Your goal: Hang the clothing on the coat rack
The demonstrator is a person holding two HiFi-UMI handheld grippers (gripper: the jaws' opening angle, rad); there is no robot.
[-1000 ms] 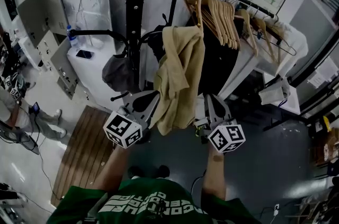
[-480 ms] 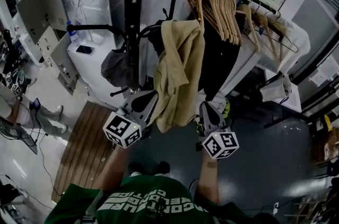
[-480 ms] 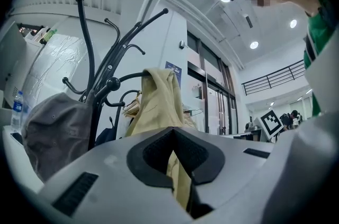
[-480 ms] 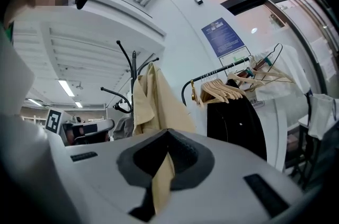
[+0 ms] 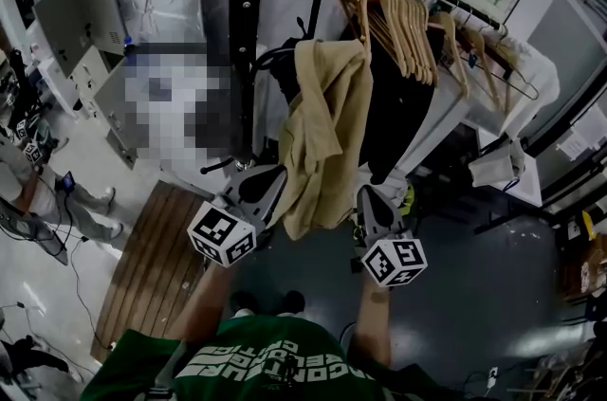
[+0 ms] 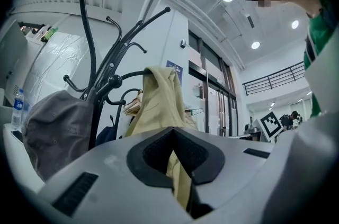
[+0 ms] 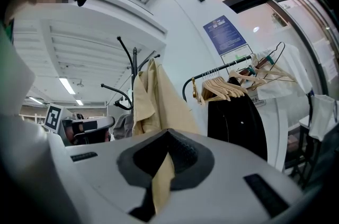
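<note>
A tan shirt [image 5: 327, 129] hangs from a hook of the black coat rack [image 5: 248, 20], draped down between my two grippers. In the head view my left gripper [image 5: 269, 189] is at the shirt's lower left edge and my right gripper [image 5: 370, 202] at its lower right edge. In the left gripper view the jaws of the left gripper [image 6: 177, 164] are shut with a strip of the tan shirt [image 6: 159, 106] pinched between them. In the right gripper view the right gripper [image 7: 161, 164] is likewise shut on a fold of the shirt [image 7: 151, 96].
A grey cap [image 6: 53, 127] hangs on a lower hook of the rack. Right of the rack stands a garment rail with wooden hangers [image 5: 417, 20] and a black garment [image 5: 394, 105]. A wooden board [image 5: 152, 266] lies on the floor at the left.
My right gripper has moved a little down and to the left, still holding the shirt's edge. The left gripper and the shirt have barely shifted.
</note>
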